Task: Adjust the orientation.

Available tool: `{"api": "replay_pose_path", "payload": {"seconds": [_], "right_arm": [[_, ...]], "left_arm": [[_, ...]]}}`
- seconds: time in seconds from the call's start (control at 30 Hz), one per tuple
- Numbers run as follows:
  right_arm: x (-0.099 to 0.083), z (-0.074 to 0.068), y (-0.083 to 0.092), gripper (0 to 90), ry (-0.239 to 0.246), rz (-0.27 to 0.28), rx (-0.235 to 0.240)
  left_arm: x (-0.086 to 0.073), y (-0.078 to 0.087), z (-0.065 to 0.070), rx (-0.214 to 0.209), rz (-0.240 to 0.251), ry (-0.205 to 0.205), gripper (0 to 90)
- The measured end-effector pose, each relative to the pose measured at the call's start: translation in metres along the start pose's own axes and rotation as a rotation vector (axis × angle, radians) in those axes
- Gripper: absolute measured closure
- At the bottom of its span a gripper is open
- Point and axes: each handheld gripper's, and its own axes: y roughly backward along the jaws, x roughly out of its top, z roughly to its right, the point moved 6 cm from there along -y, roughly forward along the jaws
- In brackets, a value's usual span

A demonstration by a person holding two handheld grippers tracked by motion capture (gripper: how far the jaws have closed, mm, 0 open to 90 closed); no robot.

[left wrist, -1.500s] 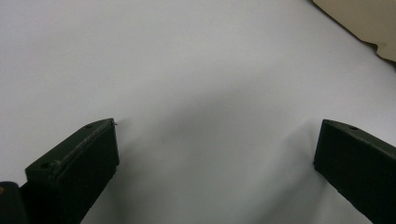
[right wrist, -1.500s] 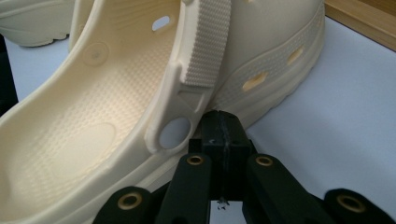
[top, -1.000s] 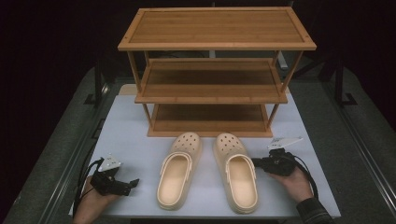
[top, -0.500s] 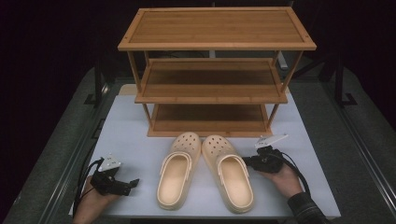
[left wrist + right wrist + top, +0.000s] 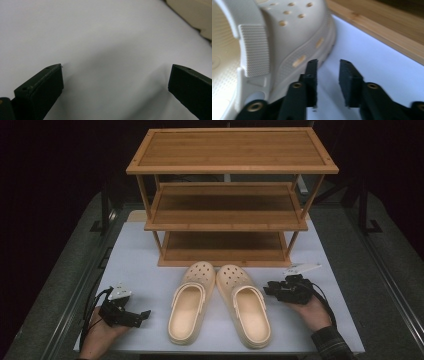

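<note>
left clog (image 5: 190, 307): cream, small round holes dotted over the toe
right clog (image 5: 245, 304): same cream, dotted toe; in the right gripper view, a fine-gridded strap and slots along the side
shoe rack (image 5: 230, 195): honey-brown bamboo, three shelves
mat (image 5: 145, 265): plain pale lavender-white
left gripper (image 5: 131, 316): black
right gripper (image 5: 272, 289): black, brass-coloured rivets
table edges (image 5: 75, 270): dark grey

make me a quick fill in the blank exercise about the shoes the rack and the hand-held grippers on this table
1. The two cream clogs lie side by side with their toes pointing toward the wooden ____.
2. The shoe rack has ____ shelves.
3. The right hand-held gripper has nothing between its open jaws and sits just beside the ____ clog.
4. The left hand-held gripper has its jaws spread wide over the bare white ____.

Missing words: rack; three; right; table
</note>
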Motion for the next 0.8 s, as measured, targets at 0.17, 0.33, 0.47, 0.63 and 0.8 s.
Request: {"api": "replay_pose_path", "payload": {"seconds": [0.17, 0.33, 0.47, 0.63, 0.8], "right_arm": [[-0.004, 0.008, 0.014, 51.5, -0.06, 0.017, -0.035], [-0.006, 0.008, 0.028, 41.7, -0.087, 0.036, -0.044], [-0.007, 0.002, 0.035, 37.8, -0.09, 0.043, -0.035], [-0.003, -0.007, 0.04, 34.3, -0.075, 0.054, -0.025], [0.0, -0.011, 0.041, 29.1, -0.069, 0.063, -0.02]], "left_arm": [[0.01, 0.004, 0.007, -0.022, 0.032, -0.015, 0.0], [0.021, 0.011, 0.015, -0.042, 0.057, -0.034, 0.0], [0.03, 0.019, 0.021, -0.069, 0.085, -0.039, 0.0], [0.039, 0.025, 0.03, -0.102, 0.116, -0.041, 0.0], [0.048, 0.027, 0.037, -0.118, 0.123, -0.061, 0.0]]}}
